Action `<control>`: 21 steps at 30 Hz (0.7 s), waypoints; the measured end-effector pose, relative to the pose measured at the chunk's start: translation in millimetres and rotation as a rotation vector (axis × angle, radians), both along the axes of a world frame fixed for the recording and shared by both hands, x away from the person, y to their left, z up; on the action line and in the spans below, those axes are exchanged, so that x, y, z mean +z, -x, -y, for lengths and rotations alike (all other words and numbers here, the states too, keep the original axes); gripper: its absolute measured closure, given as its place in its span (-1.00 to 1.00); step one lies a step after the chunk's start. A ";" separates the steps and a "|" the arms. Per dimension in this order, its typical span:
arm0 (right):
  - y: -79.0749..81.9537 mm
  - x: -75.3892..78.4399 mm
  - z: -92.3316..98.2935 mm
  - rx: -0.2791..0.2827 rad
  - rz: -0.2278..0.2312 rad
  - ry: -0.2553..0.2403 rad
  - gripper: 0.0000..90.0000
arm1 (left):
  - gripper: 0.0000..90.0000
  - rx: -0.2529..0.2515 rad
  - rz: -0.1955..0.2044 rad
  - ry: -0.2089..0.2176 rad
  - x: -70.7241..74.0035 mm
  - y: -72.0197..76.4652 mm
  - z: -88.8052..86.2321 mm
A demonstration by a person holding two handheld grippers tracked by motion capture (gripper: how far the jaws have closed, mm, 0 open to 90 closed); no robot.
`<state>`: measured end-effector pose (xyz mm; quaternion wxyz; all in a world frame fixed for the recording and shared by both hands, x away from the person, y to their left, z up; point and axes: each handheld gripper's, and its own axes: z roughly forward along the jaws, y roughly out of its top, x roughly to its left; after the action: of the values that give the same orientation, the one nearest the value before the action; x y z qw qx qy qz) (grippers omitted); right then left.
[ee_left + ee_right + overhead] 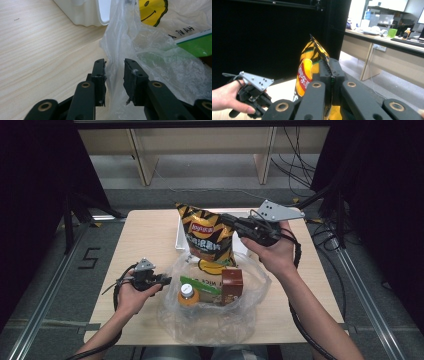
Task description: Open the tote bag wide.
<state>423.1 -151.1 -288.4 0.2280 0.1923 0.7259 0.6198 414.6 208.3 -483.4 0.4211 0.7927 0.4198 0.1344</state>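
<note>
Chip bag [308, 72] between closed jaws.

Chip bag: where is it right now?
In the high view the chip bag hangs upright at table centre, its top edge pinched in the right gripper, just above the clear plastic bag and in front of the white bin.

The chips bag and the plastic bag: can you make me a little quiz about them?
1. True or false: the right gripper is clamped on the chips bag.
2. What lies between the left gripper's pads: A) a bottle B) the plastic bag C) a box?
3. Which drink stands inside the plastic bag?

Key: 1 true. 2 B, with the pads apart from the film. 3 the orange bottle.
</note>
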 end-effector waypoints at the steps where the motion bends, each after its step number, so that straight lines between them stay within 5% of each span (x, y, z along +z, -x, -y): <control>1: 0.5 1.5 0.0 -0.006 -0.009 -0.008 1.00 | 0.56 0.003 -0.001 -0.002 -0.6 0.1 0.6; 14: -3.8 21.6 10.5 -0.055 0.037 -0.051 1.00 | 0.50 -0.005 -0.015 -0.022 -2.2 0.6 0.2; 21: -8.6 27.0 18.6 -0.095 0.040 -0.066 1.00 | 0.25 0.019 0.012 -0.024 3.5 3.6 -4.7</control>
<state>431.8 -169.7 -261.4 0.2652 0.2216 0.6904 0.6356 411.0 213.0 -480.0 0.4130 0.7927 0.4232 0.1481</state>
